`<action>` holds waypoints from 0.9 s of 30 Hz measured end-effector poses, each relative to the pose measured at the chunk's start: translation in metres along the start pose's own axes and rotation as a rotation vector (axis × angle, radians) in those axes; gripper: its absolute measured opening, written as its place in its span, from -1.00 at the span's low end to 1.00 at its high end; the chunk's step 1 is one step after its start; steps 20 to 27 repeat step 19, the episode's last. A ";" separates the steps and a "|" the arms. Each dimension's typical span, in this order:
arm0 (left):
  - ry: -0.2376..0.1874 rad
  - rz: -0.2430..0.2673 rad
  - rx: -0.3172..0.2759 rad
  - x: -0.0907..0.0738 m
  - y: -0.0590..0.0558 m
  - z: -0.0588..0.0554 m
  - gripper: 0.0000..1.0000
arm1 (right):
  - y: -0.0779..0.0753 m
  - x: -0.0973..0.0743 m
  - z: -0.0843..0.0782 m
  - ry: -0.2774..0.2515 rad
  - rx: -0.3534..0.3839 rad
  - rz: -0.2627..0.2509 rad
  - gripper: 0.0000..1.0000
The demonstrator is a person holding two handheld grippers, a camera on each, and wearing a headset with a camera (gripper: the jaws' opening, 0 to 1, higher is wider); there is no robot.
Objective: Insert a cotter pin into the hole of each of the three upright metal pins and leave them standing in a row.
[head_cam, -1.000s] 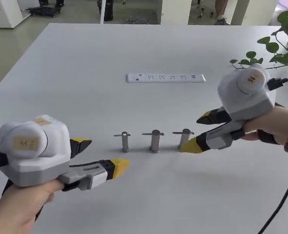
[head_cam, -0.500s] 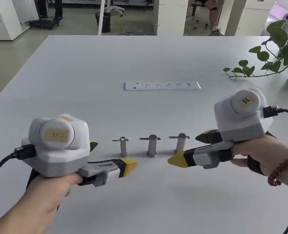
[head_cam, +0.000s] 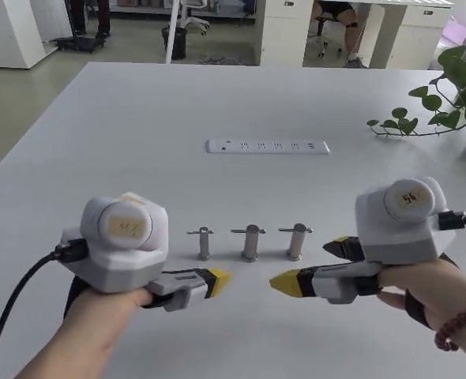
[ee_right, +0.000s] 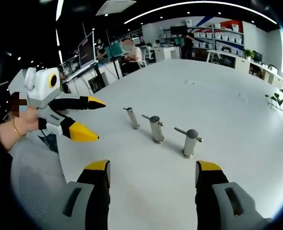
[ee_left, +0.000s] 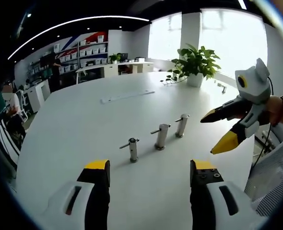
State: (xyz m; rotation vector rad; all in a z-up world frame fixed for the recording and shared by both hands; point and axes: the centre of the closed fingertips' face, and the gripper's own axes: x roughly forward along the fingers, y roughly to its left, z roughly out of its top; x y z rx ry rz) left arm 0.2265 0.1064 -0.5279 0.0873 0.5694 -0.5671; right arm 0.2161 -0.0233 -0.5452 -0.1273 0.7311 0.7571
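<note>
The left gripper is held low over the near side of the table. Its jaws are seen well apart, with nothing gripped between the yellow tips. The right gripper is held opposite it, its jaws likewise spread wide and empty. The two sets of tips are pointed toward each other, apart, just in front of the row. Each tool is also caught by the other's camera. In the left gripper view the right gripper is seen at the right. In the right gripper view the left gripper is seen at the left. Both are raised off the tabletop and no pin is touched by either.

Beyond the tips, three metal pins are found standing upright in a straight row on the white table. The left pin, the middle pin and the right pin are evenly spaced and apart from one another. A cotter pin is seen passed crosswise through the top of the left pin. The same thin cross-piece is carried by the other two. In the left gripper view the left pin is found nearest. In the right gripper view the right pin is found nearest.

Farther back, a white power strip is laid flat across the table, well apart from the row. A leafy plant is seen at the far right edge.
</note>
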 end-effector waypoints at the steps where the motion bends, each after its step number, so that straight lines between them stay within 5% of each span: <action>1: -0.006 -0.001 0.005 -0.001 -0.001 0.002 0.34 | 0.000 0.001 -0.002 -0.003 0.000 0.002 0.38; 7: 0.011 -0.011 0.052 -0.004 -0.005 -0.001 0.37 | 0.006 0.003 -0.005 -0.035 0.022 0.010 0.41; 15: 0.019 -0.004 0.018 -0.007 -0.003 -0.008 0.38 | 0.009 -0.001 -0.003 -0.067 0.043 0.026 0.41; 27: 0.017 -0.004 0.000 -0.009 -0.004 -0.010 0.39 | 0.008 -0.002 -0.007 -0.049 0.022 0.010 0.42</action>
